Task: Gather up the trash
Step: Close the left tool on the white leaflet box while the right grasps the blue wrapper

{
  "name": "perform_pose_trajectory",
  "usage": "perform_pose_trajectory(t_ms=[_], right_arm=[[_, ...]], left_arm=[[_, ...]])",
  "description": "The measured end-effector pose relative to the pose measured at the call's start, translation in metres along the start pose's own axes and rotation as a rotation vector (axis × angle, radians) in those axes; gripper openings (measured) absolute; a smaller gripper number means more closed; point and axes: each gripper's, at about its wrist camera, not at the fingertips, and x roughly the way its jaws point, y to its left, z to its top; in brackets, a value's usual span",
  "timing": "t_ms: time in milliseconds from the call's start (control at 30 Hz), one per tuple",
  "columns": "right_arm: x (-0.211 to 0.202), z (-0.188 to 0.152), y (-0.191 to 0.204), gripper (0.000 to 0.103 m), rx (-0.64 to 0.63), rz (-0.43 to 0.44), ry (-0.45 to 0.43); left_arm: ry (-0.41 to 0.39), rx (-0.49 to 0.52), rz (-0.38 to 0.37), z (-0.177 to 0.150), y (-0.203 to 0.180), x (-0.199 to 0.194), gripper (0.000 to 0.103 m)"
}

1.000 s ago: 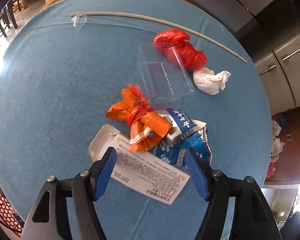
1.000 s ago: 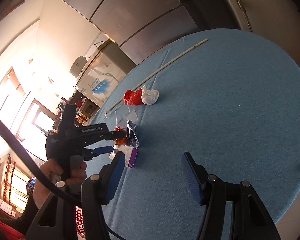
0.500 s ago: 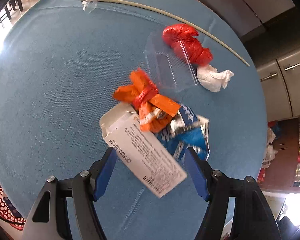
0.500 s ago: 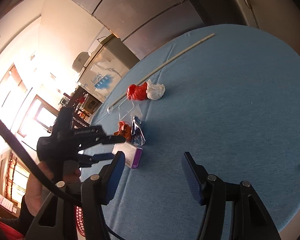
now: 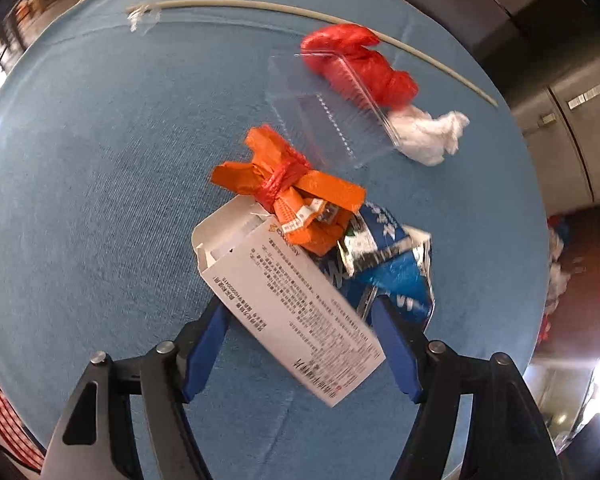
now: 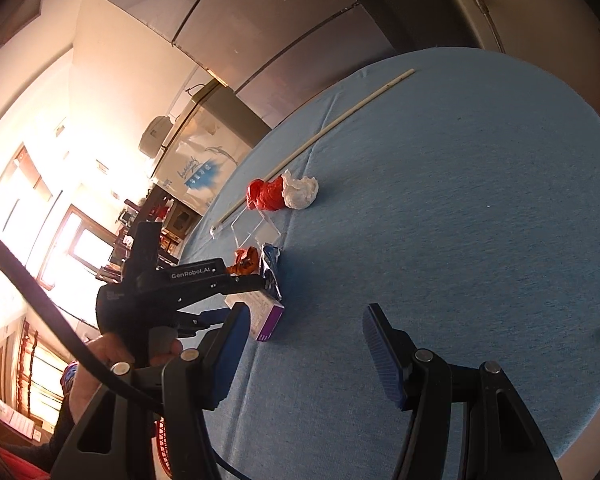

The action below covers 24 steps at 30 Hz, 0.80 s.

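White printed carton (image 5: pixel 288 300) lies on the blue tablecloth (image 5: pixel 100 160), between the left gripper's (image 5: pixel 300 312) spread jaws; pad contact cannot be told. Touching it: orange wrapper bundle (image 5: pixel 288 184), blue foil packet (image 5: pixel 388 264). Beyond: clear plastic lid (image 5: pixel 324 116), red bag (image 5: pixel 356 64), white tissue (image 5: pixel 428 136). Right gripper (image 6: pixel 304 320) released, empty, over bare cloth.

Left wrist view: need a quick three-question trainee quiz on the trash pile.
1. True or false: the white carton lies between the fingers of the left hand-held gripper.
2. What touches the red bag? A white tissue; B white carton; C orange wrapper.
3. Which item rests on the carton's open end?

Key: 1 true; 2 A; 3 the orange wrapper.
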Motion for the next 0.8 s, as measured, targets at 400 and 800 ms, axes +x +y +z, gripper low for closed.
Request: perform_pose_trajectory(t_ms=[400,800], right_arm=[[0.034,0.019,0.026,0.063,-0.077,0.040,0.035],[0.162,0.043,0.059,0.049,-0.196,-0.036,0.194]], left_arm=[[0.079,0.200,0.012,-0.030,0.041,-0.019,0.059],[0.057,0.188,-0.014,-0.034,0.098,-0.044,0.061]])
